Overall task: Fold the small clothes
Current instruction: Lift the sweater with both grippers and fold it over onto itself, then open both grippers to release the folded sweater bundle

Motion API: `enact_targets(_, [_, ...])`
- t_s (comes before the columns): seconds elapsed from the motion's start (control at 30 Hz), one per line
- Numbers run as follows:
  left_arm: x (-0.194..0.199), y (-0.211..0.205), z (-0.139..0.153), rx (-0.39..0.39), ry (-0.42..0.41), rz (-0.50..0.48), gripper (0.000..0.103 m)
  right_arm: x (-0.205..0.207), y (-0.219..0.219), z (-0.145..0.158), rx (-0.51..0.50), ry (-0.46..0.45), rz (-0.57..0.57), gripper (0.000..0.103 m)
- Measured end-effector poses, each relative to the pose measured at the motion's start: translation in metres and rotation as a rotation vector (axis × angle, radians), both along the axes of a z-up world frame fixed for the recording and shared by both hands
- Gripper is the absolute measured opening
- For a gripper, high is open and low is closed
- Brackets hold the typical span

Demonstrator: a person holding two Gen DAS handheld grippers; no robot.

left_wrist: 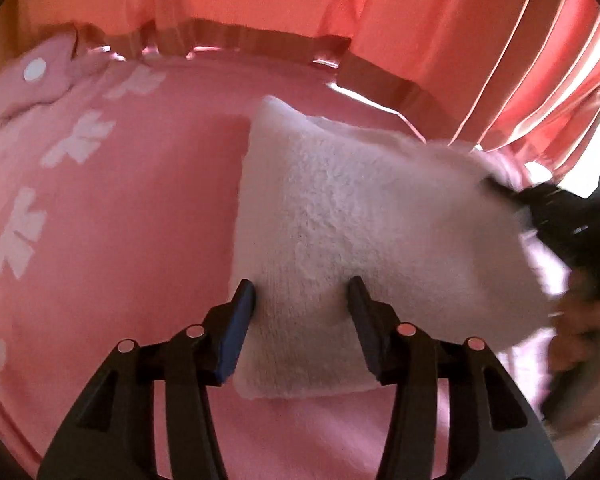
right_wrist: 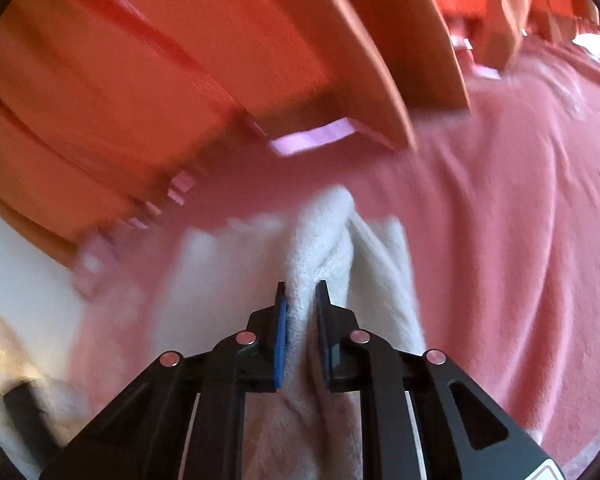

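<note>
Pink blanket [left_wrist: 132, 208] surface, orange curtains [left_wrist: 420, 20] behind; white fluffy cloth [left_wrist: 360, 220] runs lower-centre to right of frame. Left gripper [left_wrist: 302, 292] jaws released astride it; right gripper [right_wrist: 301, 294] clenched on bunched fold.

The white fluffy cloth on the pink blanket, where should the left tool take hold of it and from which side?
Grip the white fluffy cloth at its near left corner, coming in low from the near edge. The left tool already straddles that edge with its jaws open, and the corner lies flat on the pink blanket. The right tool is pinching the opposite side.
</note>
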State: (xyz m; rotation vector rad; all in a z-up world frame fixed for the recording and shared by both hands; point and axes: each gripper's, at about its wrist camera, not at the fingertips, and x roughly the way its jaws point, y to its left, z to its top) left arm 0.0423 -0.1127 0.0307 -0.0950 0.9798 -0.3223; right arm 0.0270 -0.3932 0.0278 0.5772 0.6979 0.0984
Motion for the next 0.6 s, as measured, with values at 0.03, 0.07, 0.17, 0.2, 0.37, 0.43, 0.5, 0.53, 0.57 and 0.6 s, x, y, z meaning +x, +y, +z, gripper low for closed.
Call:
enact_targets(0.03, [-0.002, -0.002, -0.001, 0.023, -0.014, -0.003, 0.048, -0.001, -0.003, -0.004, -0.009, 0.020, -0.006, 0.012])
enact_targets(0.07, [-0.004, -0.004, -0.002, 0.040, -0.021, -0.006, 0.049, 0.003, -0.005, -0.014, -0.027, 0.082, -0.017, 0.012])
enact_targets(0.17, [-0.005, -0.006, -0.007, 0.065, -0.016, -0.023, 0.053, 0.021, -0.010, -0.059, -0.060, 0.300, -0.042, 0.012])
enact_targets(0.2, [-0.005, -0.006, -0.008, 0.074, -0.018, -0.021, 0.053, 0.018, -0.013, -0.051, -0.037, 0.263, -0.044, 0.012])
enact_targets(0.37, [-0.007, -0.007, -0.009, 0.099, -0.023, -0.010, 0.053, -0.025, 0.000, 0.005, -0.110, 0.086, -0.045, 0.013])
enact_targets(0.43, [-0.008, -0.008, -0.009, 0.105, -0.028, -0.009, 0.053, -0.040, 0.013, 0.013, -0.163, 0.072, -0.019, 0.018])
enact_targets(0.5, [-0.008, -0.010, -0.009, 0.119, -0.030, -0.010, 0.054, -0.049, 0.023, 0.006, -0.187, 0.103, 0.005, 0.019])
enact_targets(0.53, [-0.008, -0.011, -0.008, 0.124, -0.030, -0.010, 0.054, -0.052, 0.029, -0.008, -0.194, 0.144, 0.020, 0.019])
enact_targets(0.57, [-0.007, -0.011, -0.008, 0.129, -0.029, -0.012, 0.054, -0.051, 0.033, -0.023, -0.202, 0.194, 0.034, 0.019])
enact_targets(0.6, [-0.008, -0.012, -0.008, 0.133, -0.029, -0.012, 0.054, -0.050, 0.036, -0.034, -0.220, 0.239, 0.043, 0.024])
